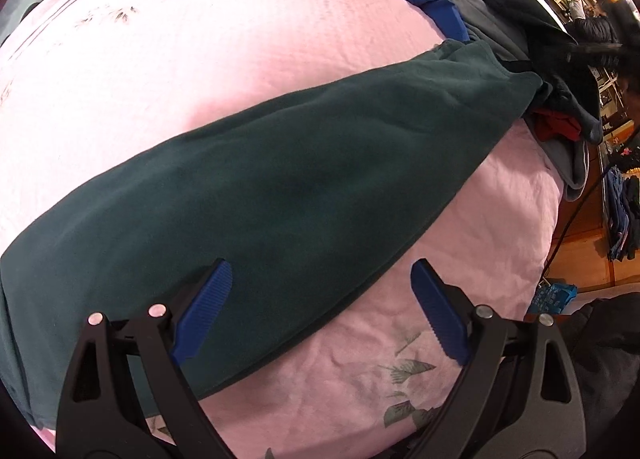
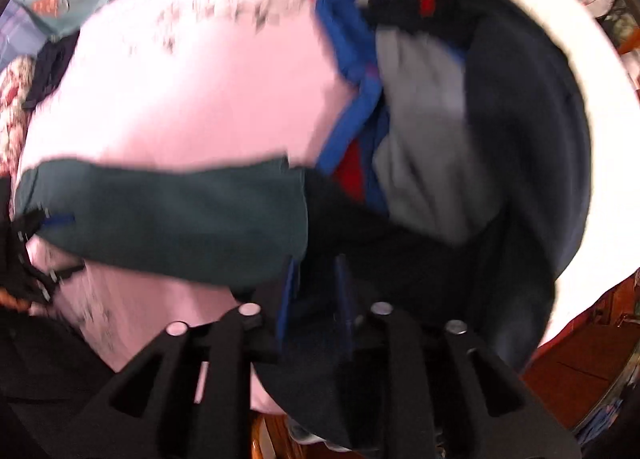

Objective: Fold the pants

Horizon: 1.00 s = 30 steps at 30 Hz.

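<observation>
- The left gripper (image 1: 320, 307) hovers with its fingers (image 1: 208, 307) spread wide and holding nothing. The dark green pants (image 1: 280, 179) lie flat on the pink floral bedspread (image 1: 200, 39), running from under the left-hand finger away ahead and to the right.
- The near edge of the pants passes between the two fingers; the right-hand finger hangs over bare bedspread.
- The right gripper (image 2: 316, 291) has its fingers narrowed, only a slim gap between them, over dark fabric. The view is blurred, so I cannot tell whether they pinch cloth or are merely close together.
- In the right wrist view the far end of the pants (image 2: 180, 219) ends just left of those fingers, touching a heap of other clothes (image 2: 440, 139): black, grey, blue and red.
- Risk, as I judge it: the right fingers may catch a garment from the heap instead of the pants, since the two butt together and are both dark.
- A further risk: the left fingers, closing here, could pinch the bedspread along with the hem, dragging it and wrinkling the fold.
</observation>
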Each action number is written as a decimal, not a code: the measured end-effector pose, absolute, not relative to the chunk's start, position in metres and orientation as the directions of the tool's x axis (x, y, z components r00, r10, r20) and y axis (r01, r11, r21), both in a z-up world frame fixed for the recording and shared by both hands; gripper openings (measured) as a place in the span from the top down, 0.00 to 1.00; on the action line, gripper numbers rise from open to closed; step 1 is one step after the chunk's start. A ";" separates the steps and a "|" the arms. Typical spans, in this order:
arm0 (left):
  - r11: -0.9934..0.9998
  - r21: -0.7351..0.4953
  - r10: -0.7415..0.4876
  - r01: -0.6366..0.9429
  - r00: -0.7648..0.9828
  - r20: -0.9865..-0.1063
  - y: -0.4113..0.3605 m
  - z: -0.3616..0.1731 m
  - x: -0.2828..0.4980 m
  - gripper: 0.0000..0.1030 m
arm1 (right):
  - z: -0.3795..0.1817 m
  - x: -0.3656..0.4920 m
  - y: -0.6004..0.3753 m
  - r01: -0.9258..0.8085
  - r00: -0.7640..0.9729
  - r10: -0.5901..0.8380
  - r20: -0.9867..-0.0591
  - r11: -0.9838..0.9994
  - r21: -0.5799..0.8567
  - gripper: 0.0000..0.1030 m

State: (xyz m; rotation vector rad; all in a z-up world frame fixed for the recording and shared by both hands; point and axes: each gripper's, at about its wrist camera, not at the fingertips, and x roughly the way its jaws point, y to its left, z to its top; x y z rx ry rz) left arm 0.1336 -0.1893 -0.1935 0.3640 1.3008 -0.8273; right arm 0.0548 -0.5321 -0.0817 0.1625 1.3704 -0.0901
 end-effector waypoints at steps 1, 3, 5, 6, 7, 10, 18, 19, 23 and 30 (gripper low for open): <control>0.674 -0.204 -0.329 0.710 0.041 -0.944 -0.191 -0.195 0.135 0.10 | -0.076 0.059 -0.528 0.154 0.228 0.031 -0.973 0.986 0.068 0.76; 0.684 -0.207 -0.329 0.699 0.042 -0.944 -0.187 -0.196 0.135 0.10 | -0.077 0.070 -0.517 0.131 0.263 0.030 -0.964 0.989 0.066 0.76; 0.697 -0.202 -0.326 0.688 0.053 -0.944 -0.184 -0.194 0.138 0.10 | -0.088 0.082 -0.509 0.102 0.257 0.023 -0.966 0.993 0.050 0.76; 0.700 -0.197 -0.325 0.686 0.062 -0.944 -0.182 -0.193 0.139 0.10 | -0.093 0.086 -0.508 0.087 0.251 0.028 -0.968 0.995 0.052 0.76; 0.708 -0.186 -0.325 0.681 0.080 -0.942 -0.179 -0.191 0.141 0.10 | -0.102 0.094 -0.505 0.075 0.244 0.029 -0.969 0.996 0.049 0.76; 0.754 -0.169 -0.313 0.635 0.121 -0.942 -0.162 -0.186 0.149 0.10 | -0.108 0.109 -0.492 0.054 0.230 0.064 -0.971 0.995 0.079 0.68; 0.934 -0.027 -0.152 0.357 0.328 -0.932 -0.020 -0.167 0.172 0.10 | -0.112 0.159 -0.333 -0.222 0.293 0.347 -0.891 0.931 0.290 0.64; 0.958 0.004 -0.103 0.287 0.358 -0.928 0.015 -0.166 0.175 0.10 | -0.113 0.172 -0.293 -0.275 0.279 0.400 -0.873 0.904 0.327 0.64; 0.999 0.024 0.007 0.041 0.384 -0.923 0.131 -0.165 0.181 0.10 | -0.103 0.206 -0.163 -0.465 0.223 0.564 -0.795 0.778 0.421 0.57; 0.958 -0.235 -0.157 -0.163 0.387 -0.909 0.264 -0.195 0.175 0.10 | -0.094 0.230 0.035 -0.702 0.048 0.651 -0.757 0.562 0.439 0.55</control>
